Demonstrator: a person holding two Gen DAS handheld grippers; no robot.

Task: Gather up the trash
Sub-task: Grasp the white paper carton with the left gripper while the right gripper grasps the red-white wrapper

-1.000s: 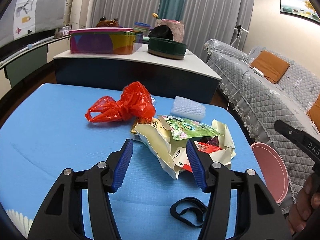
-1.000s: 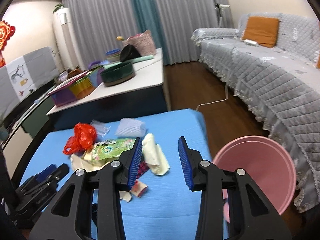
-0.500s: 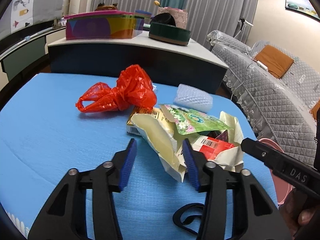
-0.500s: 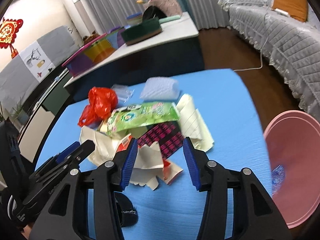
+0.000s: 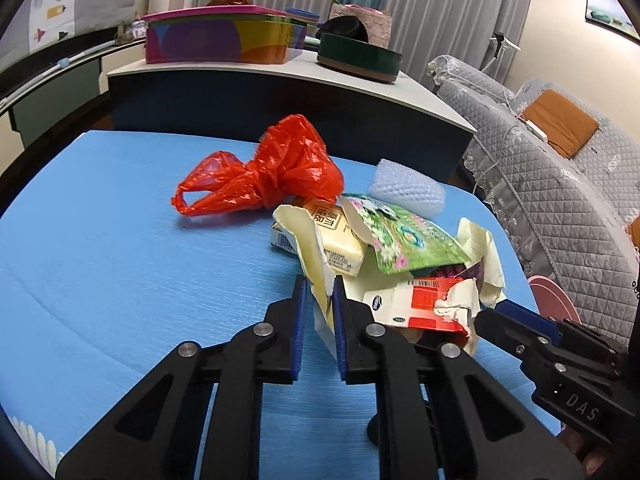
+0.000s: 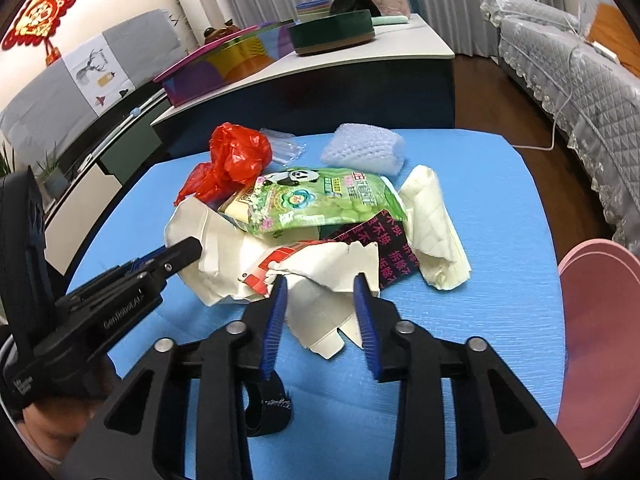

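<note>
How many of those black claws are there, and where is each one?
2. The left claw is pinched shut on a cream wrapper at the pile's left edge. The right claw is open around torn white cardboard at the pile's near edge.

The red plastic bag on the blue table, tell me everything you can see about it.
The red plastic bag is thin, shiny, crinkled film, knotted at the middle, with a puffed body and loose handle loops. It lies on the blue table at the far side of the trash pile, touching the yellow carton. Neither gripper touches it.
</note>
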